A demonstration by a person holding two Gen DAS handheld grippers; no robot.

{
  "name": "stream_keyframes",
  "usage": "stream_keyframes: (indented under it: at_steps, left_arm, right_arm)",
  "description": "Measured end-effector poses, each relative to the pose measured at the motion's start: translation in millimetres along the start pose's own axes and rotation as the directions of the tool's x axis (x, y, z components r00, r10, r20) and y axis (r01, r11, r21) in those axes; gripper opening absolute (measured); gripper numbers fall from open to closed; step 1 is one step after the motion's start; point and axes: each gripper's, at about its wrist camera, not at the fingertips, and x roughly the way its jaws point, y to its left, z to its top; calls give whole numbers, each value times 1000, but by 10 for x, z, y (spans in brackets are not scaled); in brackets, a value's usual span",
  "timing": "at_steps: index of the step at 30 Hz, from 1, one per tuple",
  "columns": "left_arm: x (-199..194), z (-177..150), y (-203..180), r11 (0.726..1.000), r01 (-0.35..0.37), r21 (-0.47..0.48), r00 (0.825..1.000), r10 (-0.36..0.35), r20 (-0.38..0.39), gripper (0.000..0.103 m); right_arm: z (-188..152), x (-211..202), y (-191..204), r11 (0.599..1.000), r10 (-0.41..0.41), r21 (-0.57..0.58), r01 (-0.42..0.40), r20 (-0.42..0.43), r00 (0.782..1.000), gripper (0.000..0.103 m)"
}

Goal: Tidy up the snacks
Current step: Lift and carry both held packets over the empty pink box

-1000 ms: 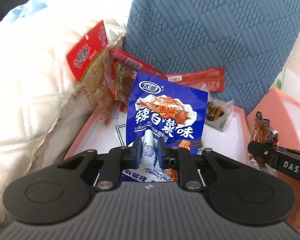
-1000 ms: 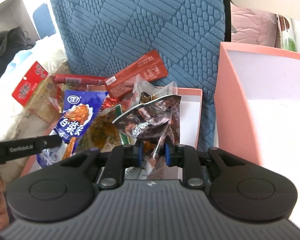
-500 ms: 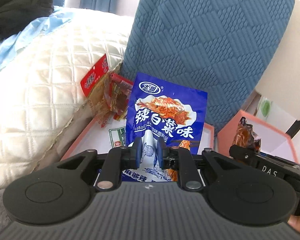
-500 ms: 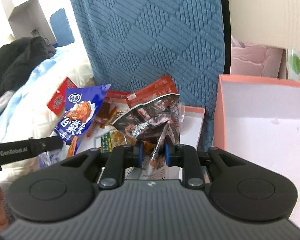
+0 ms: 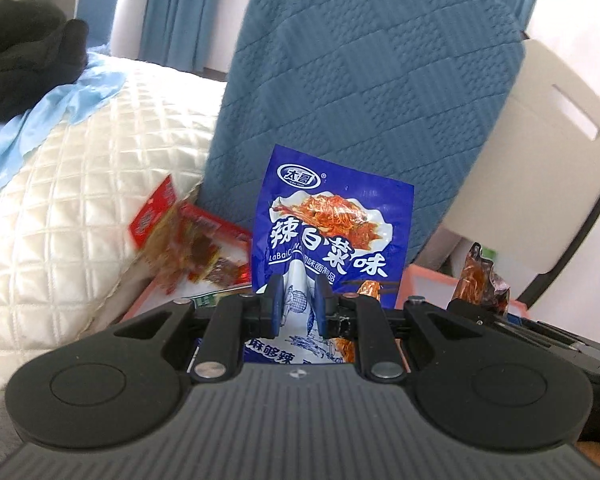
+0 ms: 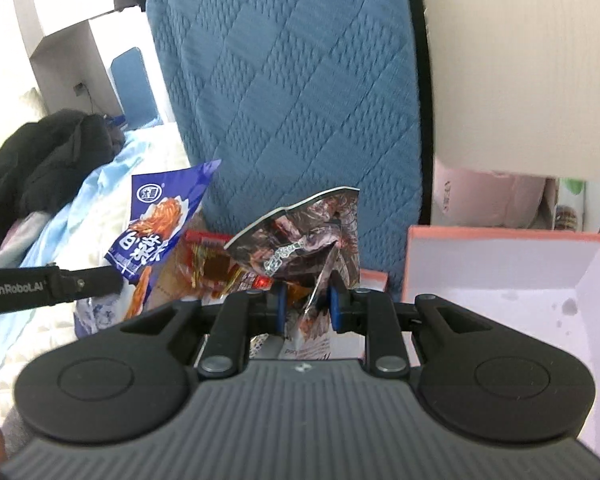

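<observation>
My left gripper [image 5: 296, 304] is shut on a blue snack packet [image 5: 332, 224] with white characters, held upright in the air; the same blue packet [image 6: 156, 236] shows at the left of the right wrist view. My right gripper [image 6: 306, 306] is shut on a dark brown crinkled snack packet [image 6: 312, 232], also lifted; its top [image 5: 478, 276] peeks in at the right of the left wrist view. Below lie red and orange snack packets [image 5: 180, 248] in a pink-rimmed box [image 5: 140, 300]. To the right stands another pink box [image 6: 500, 276], its white inside bare.
A blue quilted cushion [image 5: 372, 92] rises behind the boxes. A cream quilted pillow [image 5: 80, 200] with light blue cloth and a black garment [image 5: 24, 60] lies at the left. A beige chair back [image 5: 540, 152] stands at the right. A pink bag [image 6: 492, 196] sits behind the right box.
Both grippers have risen with their packets; the box of snacks has dropped lower in both views, and more of the cushion, pillow and room shows above.
</observation>
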Motion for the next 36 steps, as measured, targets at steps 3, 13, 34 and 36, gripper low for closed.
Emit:
stream_keyframes:
  at_steps: [3,13,34,36]
  left_arm:
    - [-26,24,-123,999,34,-1,999,-34,-1,19]
    - [17,-40,-709,990,125,59,992,-124,-21,19]
    - [397,-472,-1567,957,258,129,961,-242,-132,19]
    - [447,-541,-1630,954,267,133,957,-247,-150,19]
  right_arm:
    - [47,-107,-64,1000,-24,-6,24,12,1000,24]
    - [124,-357,-411,991,-132,-12,133,44,990,24]
    - [-183,-690,-1275,951,-306,36,306,-16,952,24]
    - [-229,-671,-1322,947,-318,37,319,-29,948,24]
